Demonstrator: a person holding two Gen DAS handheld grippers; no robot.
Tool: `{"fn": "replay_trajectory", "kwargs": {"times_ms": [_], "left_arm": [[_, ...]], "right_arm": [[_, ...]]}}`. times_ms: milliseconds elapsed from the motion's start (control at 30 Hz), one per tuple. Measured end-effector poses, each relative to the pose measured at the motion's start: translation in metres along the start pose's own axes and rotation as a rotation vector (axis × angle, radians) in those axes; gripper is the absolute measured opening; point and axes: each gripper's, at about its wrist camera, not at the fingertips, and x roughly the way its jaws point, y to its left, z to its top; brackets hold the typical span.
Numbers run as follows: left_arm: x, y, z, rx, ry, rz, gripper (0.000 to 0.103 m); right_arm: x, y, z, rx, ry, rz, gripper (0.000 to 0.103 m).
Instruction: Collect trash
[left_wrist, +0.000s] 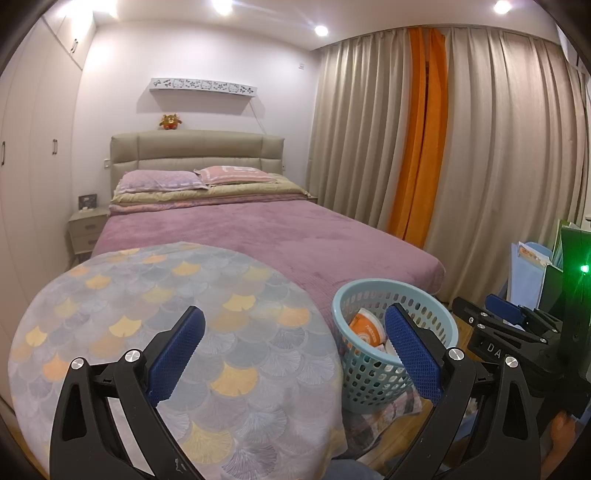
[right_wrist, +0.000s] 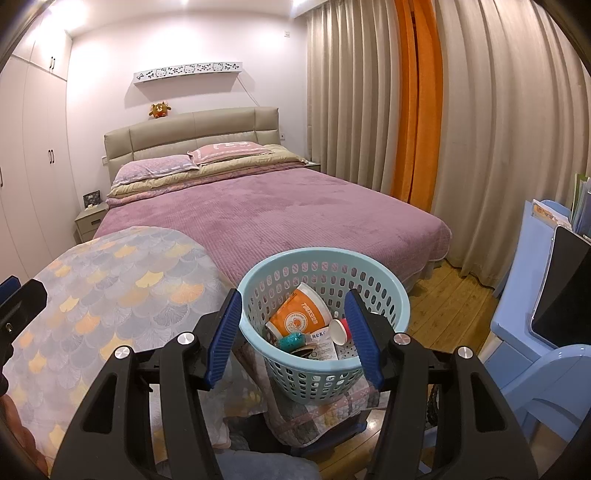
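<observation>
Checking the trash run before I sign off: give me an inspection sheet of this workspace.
Surface: round table under a scale-pattern cloth, bare of items.
Job's things: blue basket holds an orange cup, a small red cup and wrappers.
Clutter: nothing seen outside the basket.
Grippers: left gripper and right gripper, jaws open, empty.
Cables: nothing seen.
Surroundings: bed, curtains, blue chair.

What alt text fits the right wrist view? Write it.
Right gripper open and empty above a blue basket holding an orange cup and other trash, beside a table. A purple bed lies behind.
</observation>
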Motion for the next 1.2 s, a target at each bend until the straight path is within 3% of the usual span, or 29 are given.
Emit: {"fn": "replay_trajectory", "kwargs": {"times_ms": [1200], "left_arm": [[-0.0037,0.0079,0.0018,0.001,-0.007,-0.003,0.095]], "right_arm": [[-0.0026,0.0024,0.0004,-0.027,-0.021,-0.026,0.054]]}}
